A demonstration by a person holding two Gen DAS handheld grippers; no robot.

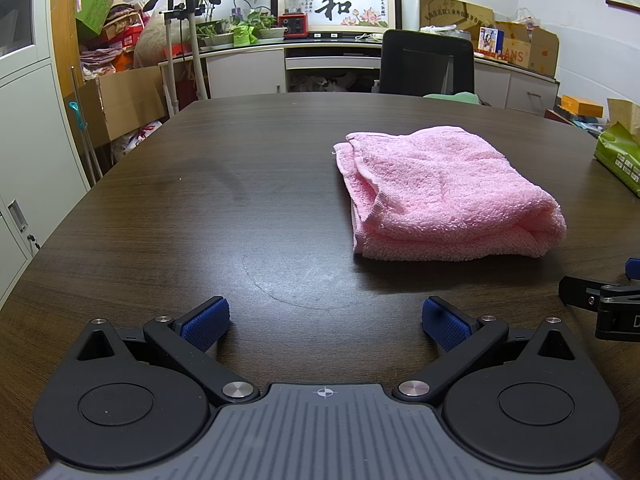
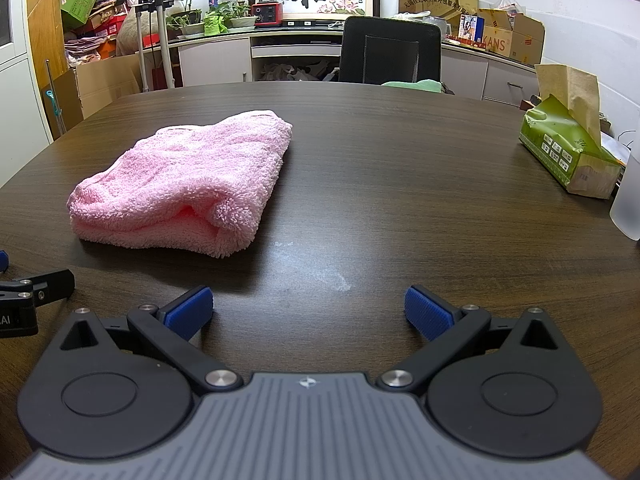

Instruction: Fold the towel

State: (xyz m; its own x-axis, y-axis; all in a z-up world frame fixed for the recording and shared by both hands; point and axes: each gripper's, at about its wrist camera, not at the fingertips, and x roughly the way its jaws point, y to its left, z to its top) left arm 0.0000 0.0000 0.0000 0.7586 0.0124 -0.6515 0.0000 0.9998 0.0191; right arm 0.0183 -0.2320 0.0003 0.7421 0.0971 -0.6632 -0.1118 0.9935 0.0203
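A pink terry towel (image 1: 444, 196) lies folded into a thick bundle on the dark wooden table (image 1: 224, 200). In the left wrist view it sits ahead and to the right; in the right wrist view the towel (image 2: 184, 184) sits ahead and to the left. My left gripper (image 1: 325, 322) stands open over bare table, nothing between its blue pads, well short of the towel. My right gripper (image 2: 308, 312) is also open and empty, near the table's front. Each gripper shows at the edge of the other's view: the right gripper (image 1: 608, 300) and the left gripper (image 2: 24, 292).
A green tissue box (image 2: 568, 152) and a frosted plastic cup (image 2: 630, 200) stand at the table's right side. A black office chair (image 2: 390, 50) sits behind the far edge. Cabinets, cardboard boxes and plants line the back wall.
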